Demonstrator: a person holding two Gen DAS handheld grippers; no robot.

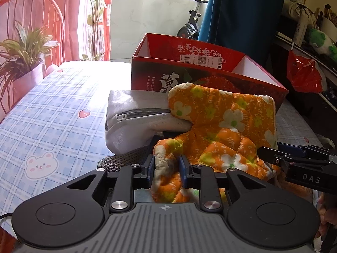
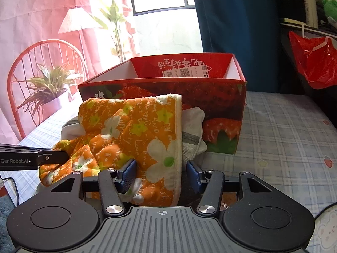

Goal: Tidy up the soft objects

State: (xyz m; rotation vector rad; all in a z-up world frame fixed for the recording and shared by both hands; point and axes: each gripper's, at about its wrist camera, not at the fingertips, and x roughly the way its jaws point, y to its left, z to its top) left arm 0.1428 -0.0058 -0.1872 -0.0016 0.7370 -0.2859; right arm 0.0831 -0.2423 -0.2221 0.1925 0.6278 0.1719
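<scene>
Left wrist view: between our left gripper's (image 1: 166,171) blue pads sits a bunched fold of the orange floral oven mitt (image 1: 221,126), and the narrowly set jaws pinch it. The mitt drapes over a white zippered mesh bag (image 1: 130,122) on the checked tablecloth (image 1: 52,116), directly in front of the red strawberry box (image 1: 202,69). We judge the quilted fabric light, limp and compressible; it should sag from any single hold.

Right wrist view: our right gripper (image 2: 162,175) straddles the mitt's bound cuff edge. Its left pad touches the fabric; its right pad stands clear, so the jaws are half-wide and not clamped. We recommend gripping the stiffer cuff binding.
</scene>
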